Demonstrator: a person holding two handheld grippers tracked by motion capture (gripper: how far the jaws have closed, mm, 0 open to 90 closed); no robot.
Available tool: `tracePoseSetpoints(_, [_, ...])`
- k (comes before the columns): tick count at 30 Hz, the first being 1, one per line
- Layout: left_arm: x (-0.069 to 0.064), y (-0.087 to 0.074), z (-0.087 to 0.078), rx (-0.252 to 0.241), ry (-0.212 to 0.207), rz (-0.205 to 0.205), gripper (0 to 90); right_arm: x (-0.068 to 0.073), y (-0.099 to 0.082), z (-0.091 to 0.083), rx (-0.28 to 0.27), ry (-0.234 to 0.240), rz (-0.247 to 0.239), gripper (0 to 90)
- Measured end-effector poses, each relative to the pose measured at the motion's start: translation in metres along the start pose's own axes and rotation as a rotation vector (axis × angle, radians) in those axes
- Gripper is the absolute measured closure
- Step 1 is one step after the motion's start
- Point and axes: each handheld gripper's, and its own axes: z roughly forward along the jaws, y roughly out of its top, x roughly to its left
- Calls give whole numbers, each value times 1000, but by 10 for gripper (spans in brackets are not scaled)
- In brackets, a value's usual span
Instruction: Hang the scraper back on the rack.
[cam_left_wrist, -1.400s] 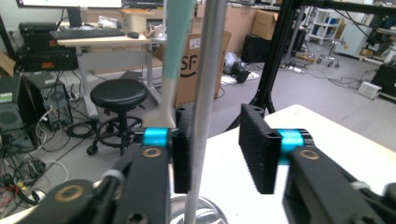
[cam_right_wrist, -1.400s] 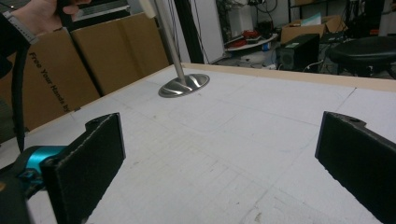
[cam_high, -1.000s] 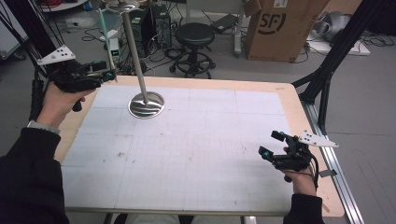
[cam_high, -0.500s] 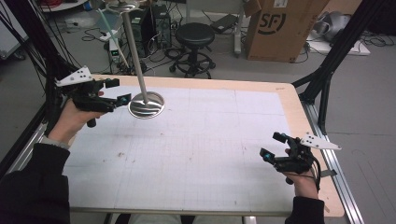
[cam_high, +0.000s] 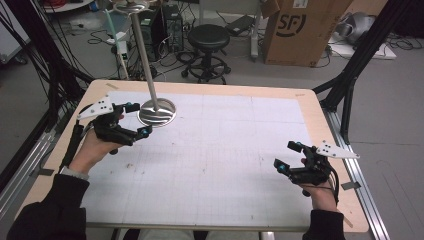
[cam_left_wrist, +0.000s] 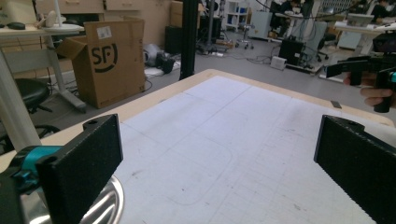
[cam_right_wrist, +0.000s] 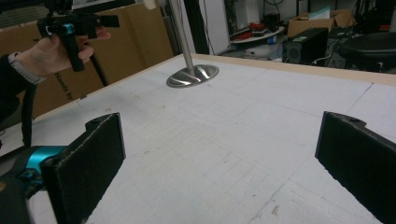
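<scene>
A metal stand with a round base (cam_high: 157, 111) and a thin pole (cam_high: 142, 50) rises at the back left of the white gridded mat (cam_high: 220, 150). My left gripper (cam_high: 138, 119) hovers low just left of that base; its jaws have just been opening and stand wide with nothing between them. In the left gripper view the base (cam_left_wrist: 106, 209) lies beside the left jaw. My right gripper (cam_high: 285, 155) rests open near the table's front right, nothing in it. The right gripper view looks across the mat at the base (cam_right_wrist: 193, 75) and the left gripper (cam_right_wrist: 74, 23).
A cardboard box (cam_high: 295, 30) and a black stool (cam_high: 207, 37) stand on the floor behind the table. Cables and black tripod legs (cam_high: 350, 75) flank the table. The wooden table edge (cam_high: 320, 115) borders the mat.
My left hand has come down and moved right toward the stand's base, and its jaws have opened wider. The right hand has stayed where it was.
</scene>
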Motion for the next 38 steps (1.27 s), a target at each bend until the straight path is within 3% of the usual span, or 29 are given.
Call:
tracePoseSetpoints(3, [-1,-11,-4,-24,10,-32,16,-1,-1,1,-2,-1,-3,3])
tracePoseSetpoints(5, [-1,-19,-6,-14,21,-44,17,-1,-1,2,0,-6,0,3])
tracePoseSetpoints(10, [-6,-33,-11,33,59,-28,17,-2,-1,3,-7,-19,-3,3])
tracePoseSetpoints(14, [-10,-41,-15,10,49,-27,16,-2,-2,5,2,-28,-8,3])
tracePoseSetpoints(16, [-12,-45,-17,19,73,-18,16,-2,-2,6,0,-27,-12,3])
tracePoseSetpoints(19, [-14,-52,-22,0,84,-36,16,-1,-1,8,1,-35,-21,3])
tracePoseSetpoints(28, [-25,-55,-43,-6,159,10,17,0,-5,21,42,-37,-46,3])
tracePoseSetpoints(33, [-24,-63,-51,-19,182,-25,16,-1,-7,29,54,-38,-47,2])
tracePoseSetpoints(38, [-20,-68,-52,17,210,-46,16,-2,-8,31,59,-47,-39,3])
